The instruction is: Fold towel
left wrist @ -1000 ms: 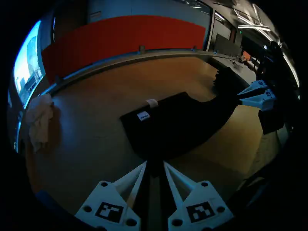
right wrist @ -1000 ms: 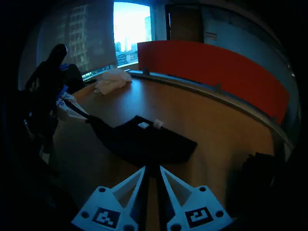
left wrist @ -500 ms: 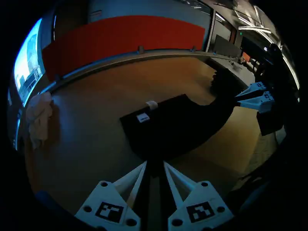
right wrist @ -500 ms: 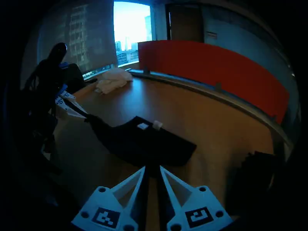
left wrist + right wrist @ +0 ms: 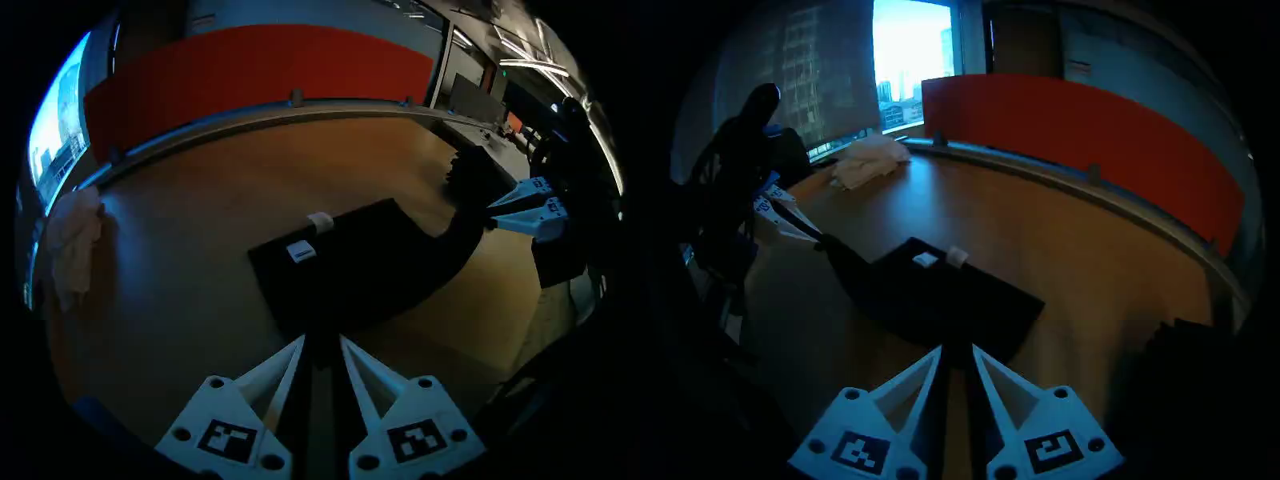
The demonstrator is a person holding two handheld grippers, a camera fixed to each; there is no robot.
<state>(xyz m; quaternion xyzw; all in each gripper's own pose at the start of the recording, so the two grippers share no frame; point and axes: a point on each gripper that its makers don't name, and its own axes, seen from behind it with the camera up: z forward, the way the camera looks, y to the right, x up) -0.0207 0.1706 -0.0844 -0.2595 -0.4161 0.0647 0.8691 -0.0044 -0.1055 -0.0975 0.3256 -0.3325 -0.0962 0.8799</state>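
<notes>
— What are the surface and the room like?

— A broad orange-brown wooden table (image 5: pixel 200 208) with a curved far edge. Behind it stands a long red partition panel (image 5: pixel 256 68). Beyond that is a bright window with city buildings outside (image 5: pixel 912 56). A crumpled pale cloth (image 5: pixel 868 156) lies at the table's far edge, near the window. The room is dim.

— And the towel?

— The black cloth towel (image 5: pixel 368 264) lies mid-table, mostly flat, with two small white tags (image 5: pixel 302 252) near its far edge. Its two near corners are raised off the wood. The left gripper (image 5: pixel 322 340) is closed to a thin slit, pinching one corner. The right gripper (image 5: pixel 958 350) is closed the same way on the other.

— Anything different from a second ago?

— Very little. Both grippers keep their pinch. In the left gripper view the right gripper sits slightly lower, and the pale cloth has slid nearer the picture's edge. In the right gripper view the tags have drifted up and to the left.
</notes>
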